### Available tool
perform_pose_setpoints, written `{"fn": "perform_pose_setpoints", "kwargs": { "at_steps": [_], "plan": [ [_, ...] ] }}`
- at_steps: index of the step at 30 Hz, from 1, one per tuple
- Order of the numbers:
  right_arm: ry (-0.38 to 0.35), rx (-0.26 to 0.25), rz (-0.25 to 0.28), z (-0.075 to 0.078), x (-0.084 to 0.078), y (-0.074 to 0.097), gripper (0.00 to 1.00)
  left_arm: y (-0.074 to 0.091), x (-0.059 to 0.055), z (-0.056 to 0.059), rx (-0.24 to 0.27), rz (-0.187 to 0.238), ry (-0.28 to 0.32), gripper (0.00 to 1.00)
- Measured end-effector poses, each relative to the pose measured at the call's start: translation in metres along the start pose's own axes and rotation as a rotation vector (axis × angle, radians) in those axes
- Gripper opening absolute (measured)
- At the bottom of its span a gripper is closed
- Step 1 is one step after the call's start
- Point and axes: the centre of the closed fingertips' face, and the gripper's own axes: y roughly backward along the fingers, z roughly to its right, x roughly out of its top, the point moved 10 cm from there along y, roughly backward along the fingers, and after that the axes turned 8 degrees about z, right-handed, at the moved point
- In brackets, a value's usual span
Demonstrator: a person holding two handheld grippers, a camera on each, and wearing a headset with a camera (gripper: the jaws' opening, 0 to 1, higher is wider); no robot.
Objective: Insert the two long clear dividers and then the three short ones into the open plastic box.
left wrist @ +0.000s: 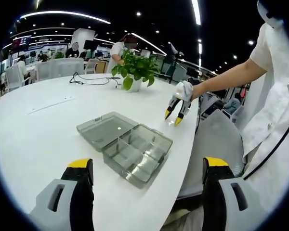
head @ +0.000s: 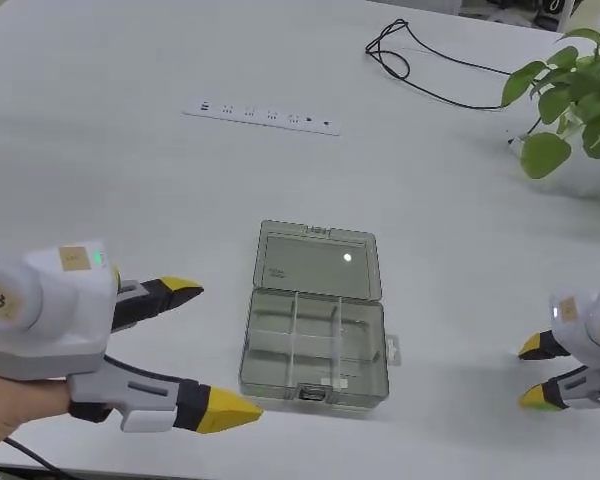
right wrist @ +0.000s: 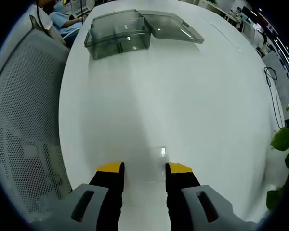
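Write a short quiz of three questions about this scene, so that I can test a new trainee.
1. True or false: the plastic box lies with its lid open.
2. What lies on the table just ahead of the right gripper? A) a small clear piece B) a power strip C) a cable
3. Fill in: the plant stands nearer to the ___ gripper.
Key: 1 true; 2 A; 3 right.

The head view's right edge cuts off the plant [head: 570,90] and the right gripper [head: 527,374].
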Motion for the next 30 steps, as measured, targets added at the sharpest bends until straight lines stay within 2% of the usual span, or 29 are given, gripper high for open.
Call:
{"fn": "perform_pose_setpoints", "kwargs": {
  "at_steps": [10, 17, 23, 30],
  "plan": [
    [0.019, -0.013, -0.021, -0.003, 0.004, 0.001, 0.33, 0.002, 0.002, 0.001, 0.0, 0.008, -0.002, 0.96],
    [0.016, -0.046, 0.019, -0.011, 0.018, 0.012, 0.32, 0.004, 0.004, 0.002, -0.003, 0.016, -0.004, 0.95],
    [0.017, -0.089, 0.086, -0.018, 0.041, 0.025, 0.32, 0.005, 0.009, 0.003, -0.005, 0.021, -0.008, 0.95],
    [0.078, -0.145, 0.153, -0.031, 0.082, 0.051, 0.32, 0.003, 0.019, 0.006, -0.01, 0.037, -0.011, 0.94]
  ]
}}
